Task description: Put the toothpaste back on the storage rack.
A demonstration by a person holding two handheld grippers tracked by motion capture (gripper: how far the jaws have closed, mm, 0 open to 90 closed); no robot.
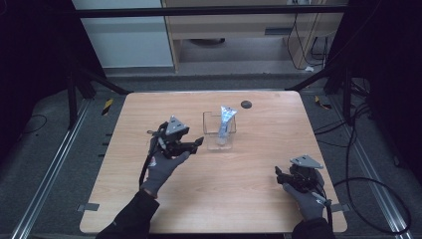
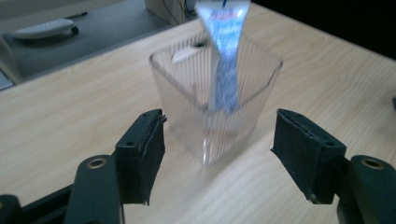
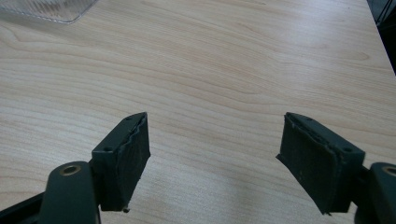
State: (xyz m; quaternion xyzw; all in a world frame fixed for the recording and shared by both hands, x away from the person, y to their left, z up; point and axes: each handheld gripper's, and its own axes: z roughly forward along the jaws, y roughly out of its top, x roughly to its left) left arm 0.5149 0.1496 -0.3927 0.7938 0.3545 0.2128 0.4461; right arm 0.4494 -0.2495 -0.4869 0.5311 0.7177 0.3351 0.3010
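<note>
Risk sits with the left gripper (image 2: 217, 156), fingers spread just short of the clear ribbed cup (image 2: 215, 93): a hasty push could tip it (it looks light). The right gripper (image 3: 215, 158), also spread, hovers over bare tabletop (image 3: 233, 60). Mid-table, the cup holds a blue-white tube (image 2: 224, 56) leaning upright.

The worktop (image 1: 239, 189) is pale wood with a wavy brown grain. At its middle stands a clear container (image 2: 212, 100) with fine vertical ribbing, holding a white tube (image 2: 224, 56) printed in blue with a touch of red. Both grippers' fingers (image 3: 126, 154) are matte black. The hands (image 1: 166, 169) wear grey gloves with dark sleeves. A small black disc (image 1: 246, 104) sits toward the upper middle.
</note>
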